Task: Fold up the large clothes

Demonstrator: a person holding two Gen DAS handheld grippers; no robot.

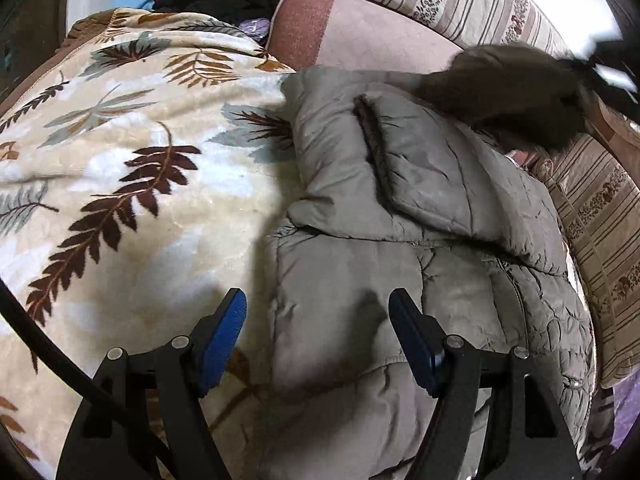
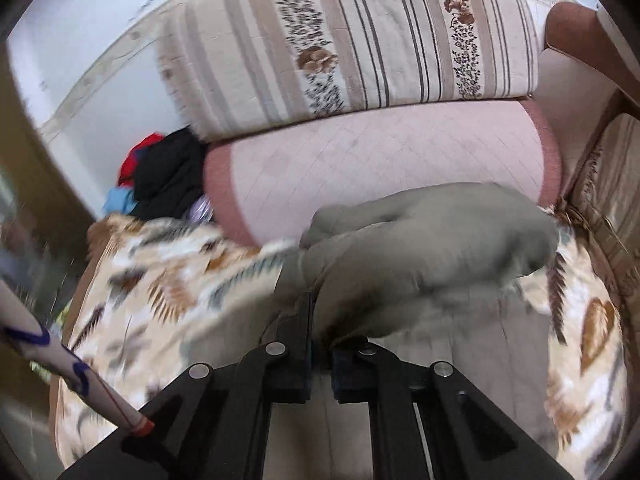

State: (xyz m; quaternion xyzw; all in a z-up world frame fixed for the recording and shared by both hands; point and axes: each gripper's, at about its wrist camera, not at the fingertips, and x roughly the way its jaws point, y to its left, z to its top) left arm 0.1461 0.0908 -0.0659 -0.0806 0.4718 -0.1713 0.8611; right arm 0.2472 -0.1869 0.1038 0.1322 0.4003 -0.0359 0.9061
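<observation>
A grey-green quilted puffer jacket (image 1: pixel 400 216) lies partly folded on a cream plush blanket with brown and grey leaf print (image 1: pixel 120 184), which covers a pink sofa seat (image 2: pixel 380 160) below a striped floral back cushion (image 2: pixel 360 40). The left claw (image 1: pixel 318 300) hangs above the jacket's lower edge, its blue-padded fingers (image 1: pixel 224 336) apart and empty. The right claw (image 2: pixel 320 320) is clamped together on a fold of the jacket, blurred.

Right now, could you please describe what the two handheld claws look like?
The left claw has black angular linkage arms with silver pivot pins, blue rectangular pads on its fingers, and a black cable running off beside it. The right claw shows the same black linkage and silver pins.
</observation>
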